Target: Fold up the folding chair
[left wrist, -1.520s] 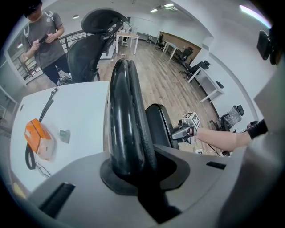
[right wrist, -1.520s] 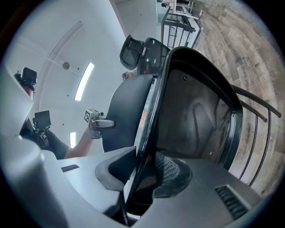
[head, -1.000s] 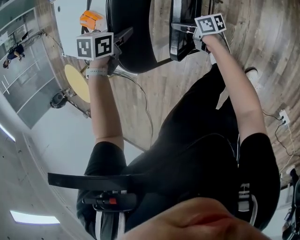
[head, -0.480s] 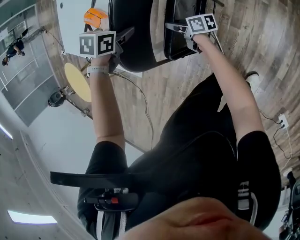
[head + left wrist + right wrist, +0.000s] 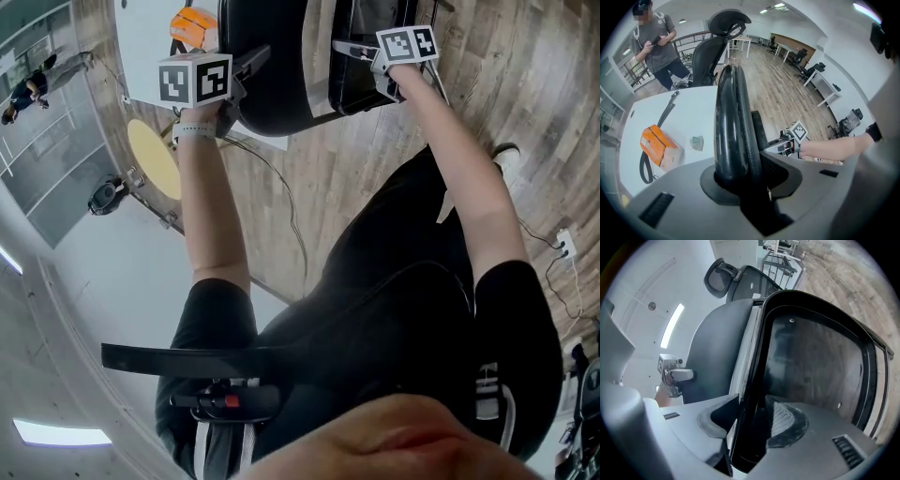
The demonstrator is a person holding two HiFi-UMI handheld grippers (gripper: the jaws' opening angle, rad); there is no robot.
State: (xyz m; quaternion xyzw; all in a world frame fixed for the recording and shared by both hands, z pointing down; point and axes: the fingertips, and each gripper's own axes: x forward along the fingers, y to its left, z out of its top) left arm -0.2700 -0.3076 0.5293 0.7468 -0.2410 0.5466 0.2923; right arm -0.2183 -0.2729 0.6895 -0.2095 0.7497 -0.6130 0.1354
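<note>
Folding chair (image 5: pixel 272 84), standing just beside the counter (image 5: pixel 141 28), has closed up slightly; left tongs (image 5: pixel 750 178) and right tongs (image 5: pixel 750 425) are opening, a chair rim between each pair; stiff, glossy, probably slippery frame, so grip rims squarely.

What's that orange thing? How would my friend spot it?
Find the white table just behind the black folding chair. On the table lies a small orange bag with a black strap, next to a tiny pale object. It is the only bright orange thing on the table.
</note>
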